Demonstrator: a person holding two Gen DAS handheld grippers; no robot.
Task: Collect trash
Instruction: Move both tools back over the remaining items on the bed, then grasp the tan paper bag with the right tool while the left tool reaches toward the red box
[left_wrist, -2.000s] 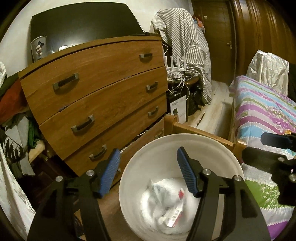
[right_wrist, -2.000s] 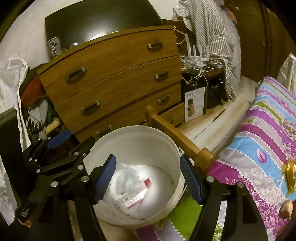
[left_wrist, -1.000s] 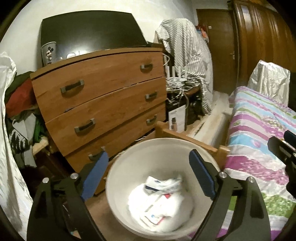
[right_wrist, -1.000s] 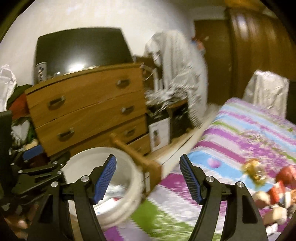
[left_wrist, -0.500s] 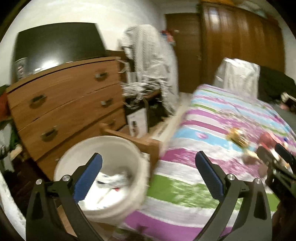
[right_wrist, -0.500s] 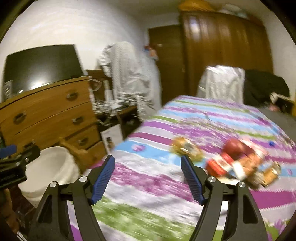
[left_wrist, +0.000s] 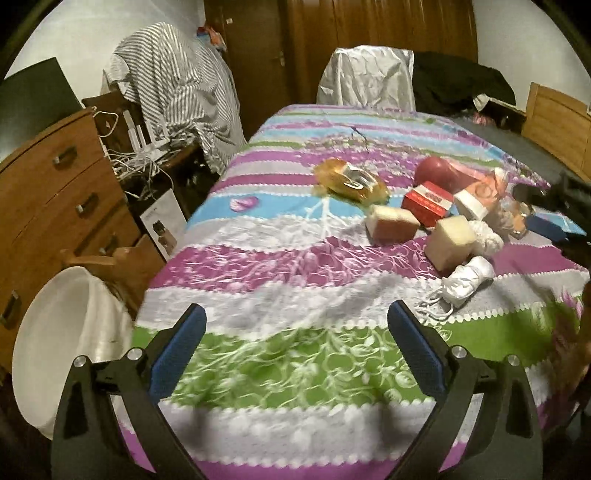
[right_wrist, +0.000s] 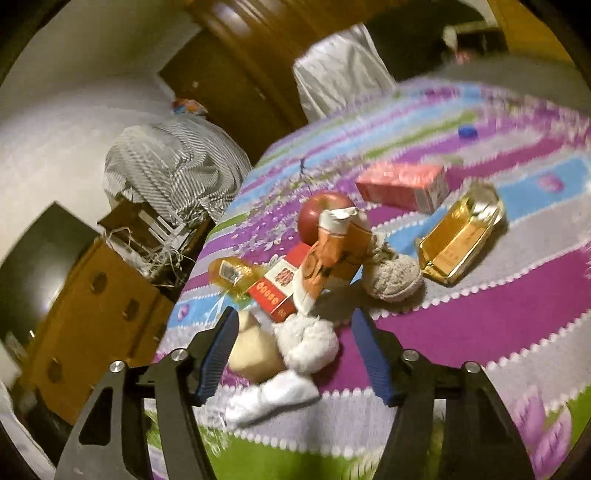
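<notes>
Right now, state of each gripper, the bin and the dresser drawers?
left gripper: open, nothing between its pads, above the bedspread.
right gripper: jaws closing, not yet gripping; white crumpled wad between its pads.
white bin: upright, open-topped, beside the bed.
dresser drawers: shut.
</notes>
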